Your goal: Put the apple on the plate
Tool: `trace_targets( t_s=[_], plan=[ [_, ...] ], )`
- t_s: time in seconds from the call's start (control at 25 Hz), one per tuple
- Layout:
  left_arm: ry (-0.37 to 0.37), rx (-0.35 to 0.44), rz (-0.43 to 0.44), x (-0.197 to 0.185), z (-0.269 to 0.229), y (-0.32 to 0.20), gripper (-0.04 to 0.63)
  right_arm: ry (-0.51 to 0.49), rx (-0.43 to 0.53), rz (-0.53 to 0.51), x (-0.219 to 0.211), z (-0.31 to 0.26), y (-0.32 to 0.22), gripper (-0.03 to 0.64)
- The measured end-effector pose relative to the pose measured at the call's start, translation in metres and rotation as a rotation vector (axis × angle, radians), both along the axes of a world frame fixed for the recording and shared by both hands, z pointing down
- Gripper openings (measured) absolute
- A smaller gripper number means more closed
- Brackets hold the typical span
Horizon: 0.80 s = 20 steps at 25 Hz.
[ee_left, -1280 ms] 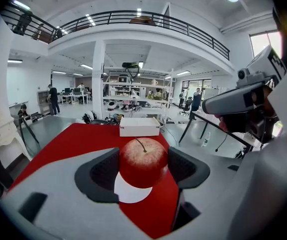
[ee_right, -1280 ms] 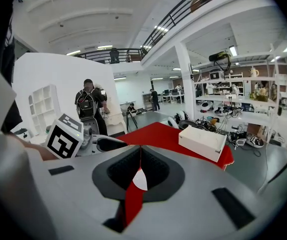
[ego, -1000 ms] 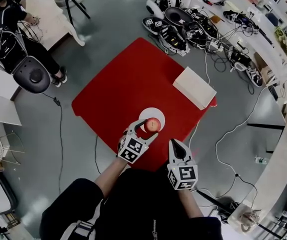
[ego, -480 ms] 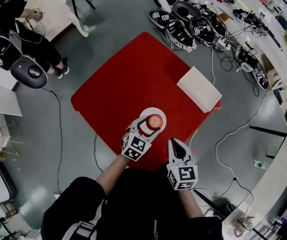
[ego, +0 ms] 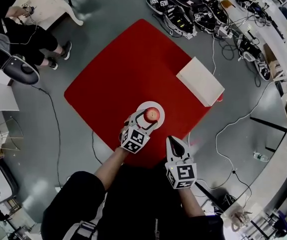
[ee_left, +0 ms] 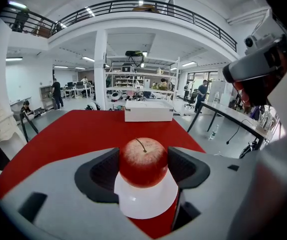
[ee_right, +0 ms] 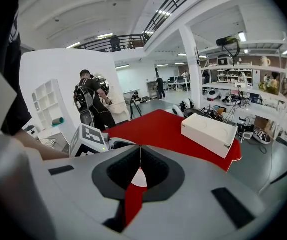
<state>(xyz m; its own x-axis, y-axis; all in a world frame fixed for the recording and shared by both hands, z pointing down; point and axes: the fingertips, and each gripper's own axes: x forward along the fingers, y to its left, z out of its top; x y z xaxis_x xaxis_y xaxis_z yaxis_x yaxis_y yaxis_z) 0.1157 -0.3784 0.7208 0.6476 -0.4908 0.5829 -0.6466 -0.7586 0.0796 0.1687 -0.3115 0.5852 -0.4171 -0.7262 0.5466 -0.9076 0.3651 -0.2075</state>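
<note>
A red apple (ego: 152, 114) is held over the middle of a small white plate (ego: 158, 107) near the front edge of the red table (ego: 128, 69). My left gripper (ego: 146, 119) is shut on the apple. In the left gripper view the dark pads (ee_left: 105, 170) press the apple (ee_left: 143, 161) from both sides, and the plate (ee_left: 146, 204) lies right under it. I cannot tell whether the apple touches the plate. My right gripper (ego: 173, 141) hovers at the table's front edge, to the right of the plate. It is shut (ee_right: 140, 159) and holds nothing.
A flat white box (ego: 200, 81) lies at the table's right corner. Beyond the table's far side, black gear with markers (ego: 188, 11) is heaped on the floor and cables trail to the right. A seated person (ego: 13, 19) is at the far left.
The left gripper has carried the apple a little further in over the plate's middle. The head view has shifted slightly. The right gripper has stayed shut in place.
</note>
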Motion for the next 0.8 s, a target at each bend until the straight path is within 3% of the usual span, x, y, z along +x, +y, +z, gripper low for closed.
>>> trace_targets(
  t_s=[0.44,0.8],
  plan=[
    [-0.006,-0.024,0.005,0.002,0.031,0.001,0.305,0.009,-0.017,0.022,0.010,0.007,-0.003,0.011],
    [-0.012,-0.021,0.058,0.001,0.037,0.005,0.307,0.004,-0.008,0.030,0.004,0.006,0.000,0.011]
  ],
)
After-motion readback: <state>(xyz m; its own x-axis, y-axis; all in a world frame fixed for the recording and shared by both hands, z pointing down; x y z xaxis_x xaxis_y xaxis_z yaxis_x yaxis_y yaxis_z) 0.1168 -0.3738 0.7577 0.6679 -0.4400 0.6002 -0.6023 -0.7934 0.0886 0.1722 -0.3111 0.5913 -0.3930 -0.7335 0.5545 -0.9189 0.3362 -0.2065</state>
